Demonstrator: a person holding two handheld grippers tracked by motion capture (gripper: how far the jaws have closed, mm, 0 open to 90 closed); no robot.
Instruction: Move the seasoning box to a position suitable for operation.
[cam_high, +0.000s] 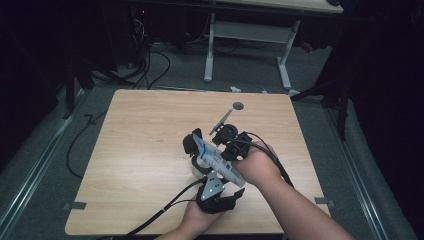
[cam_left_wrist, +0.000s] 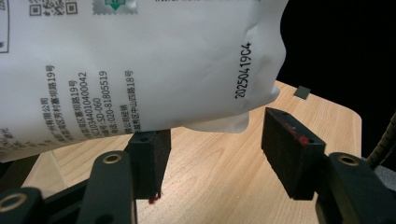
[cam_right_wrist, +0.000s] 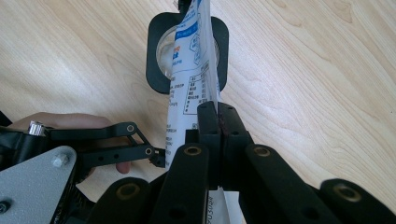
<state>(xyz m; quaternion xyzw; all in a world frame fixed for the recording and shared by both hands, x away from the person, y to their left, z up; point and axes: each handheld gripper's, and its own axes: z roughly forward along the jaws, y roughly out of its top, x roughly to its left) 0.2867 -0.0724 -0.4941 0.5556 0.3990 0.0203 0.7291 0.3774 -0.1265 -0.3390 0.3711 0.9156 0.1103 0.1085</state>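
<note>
White printed pouch (cam_right_wrist: 191, 70), right gripper (cam_right_wrist: 218, 112) clamping

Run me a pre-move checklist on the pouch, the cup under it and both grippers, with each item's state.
1. Right gripper shut on the white pouch: ok.
2. Left gripper open, jaws apart, pouch edge just above them: ok.
3. Pouch end over the clear cup in the black holder: ok in the right gripper view.
4. Pouch opened or still sealed: cannot tell.
5. Anything in the cup: cannot tell.
6. Holder flat on the table: ok.
</note>
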